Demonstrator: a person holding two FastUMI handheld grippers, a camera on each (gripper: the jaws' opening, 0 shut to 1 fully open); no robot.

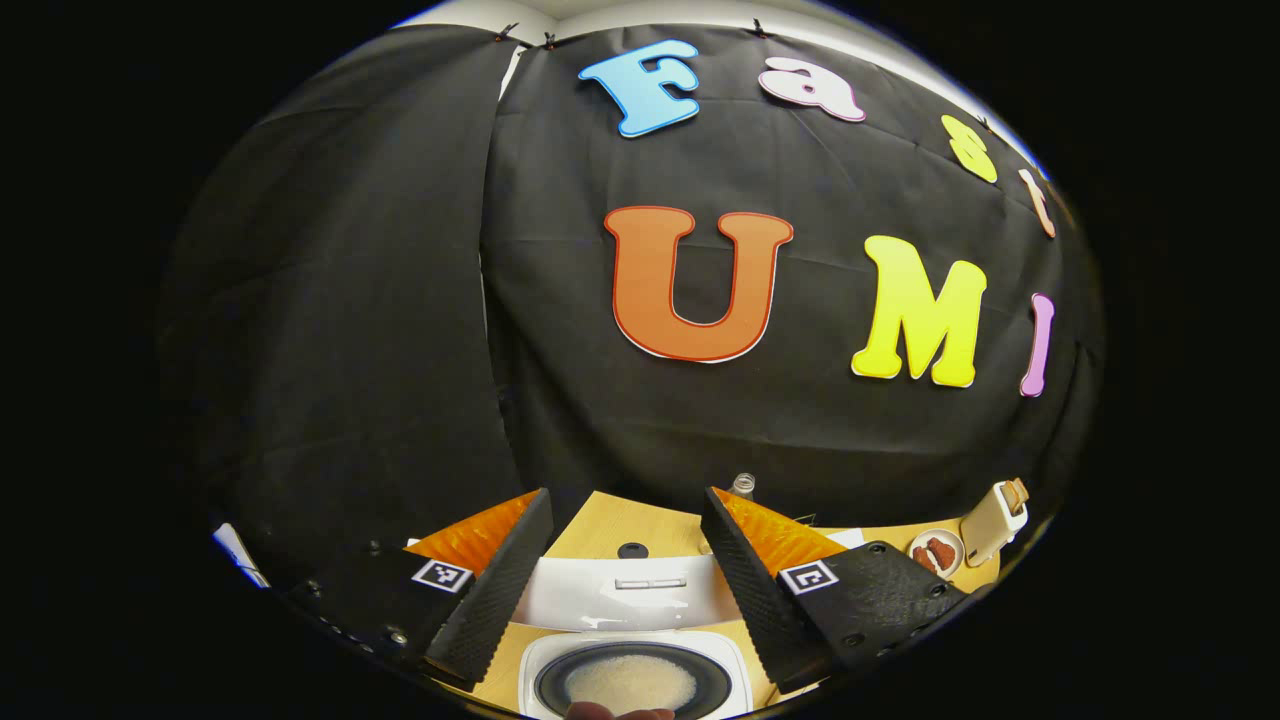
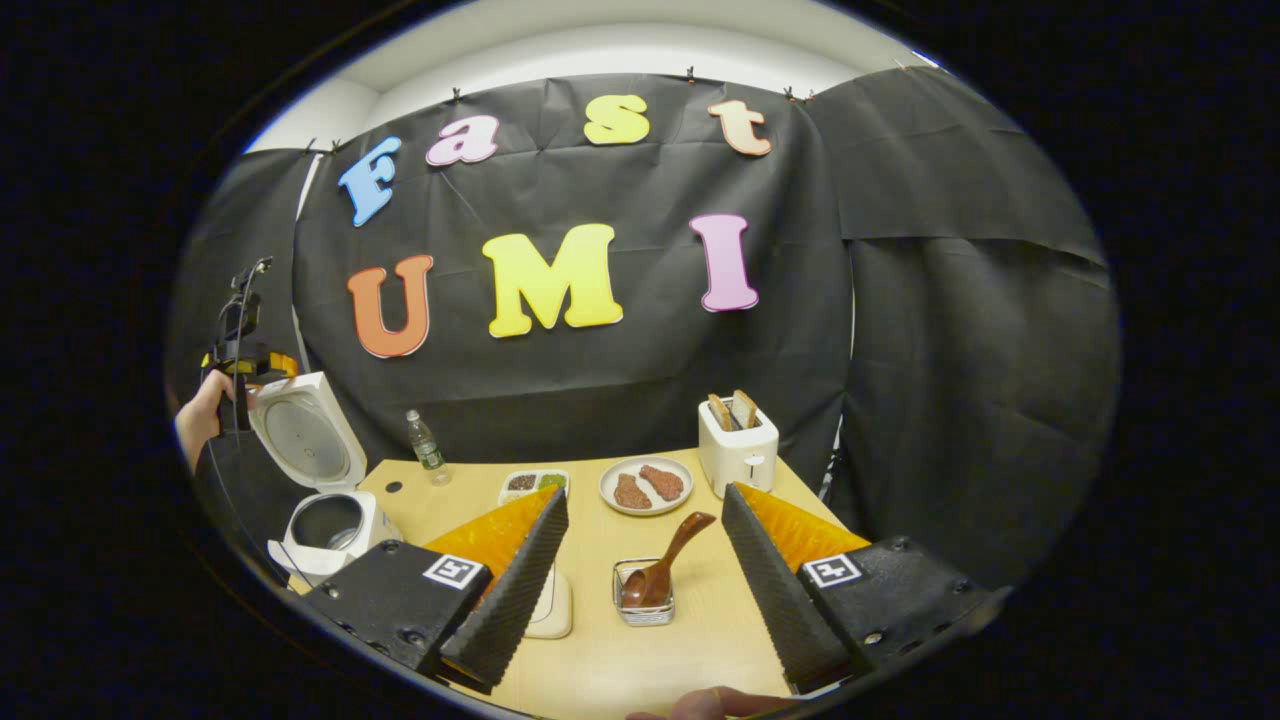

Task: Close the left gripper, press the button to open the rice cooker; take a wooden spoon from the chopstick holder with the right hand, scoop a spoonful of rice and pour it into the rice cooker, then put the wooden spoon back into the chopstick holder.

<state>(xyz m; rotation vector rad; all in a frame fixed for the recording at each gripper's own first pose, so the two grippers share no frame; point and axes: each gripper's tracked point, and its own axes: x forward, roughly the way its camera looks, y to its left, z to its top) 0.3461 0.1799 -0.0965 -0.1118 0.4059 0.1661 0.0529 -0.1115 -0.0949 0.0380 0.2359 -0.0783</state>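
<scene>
The rice cooker (image 2: 325, 490) stands open at the left edge of the right gripper view, its lid (image 2: 305, 430) tipped up and back. In the left gripper view the pot at the bottom centre holds a pale layer of rice (image 1: 630, 682). The wooden spoon (image 2: 665, 565) sits bowl-down in the chopstick holder (image 2: 643, 595) at lower centre, handle leaning up to the right. I would say the scoop has been poured and the spoon returned, so the task looks about finished.

The right tongs (image 2: 640, 585) are spread wide and empty, framing the holder. The left tongs (image 1: 625, 570) are spread wide and empty above the cooker. All that seems left is to draw both away.

On the pale wooden surface (image 2: 600, 660) stand a toaster (image 2: 738, 445) with bread, a plate (image 2: 646, 485), a small tray and a bottle (image 2: 426, 445); black cloth walls the booth.
</scene>
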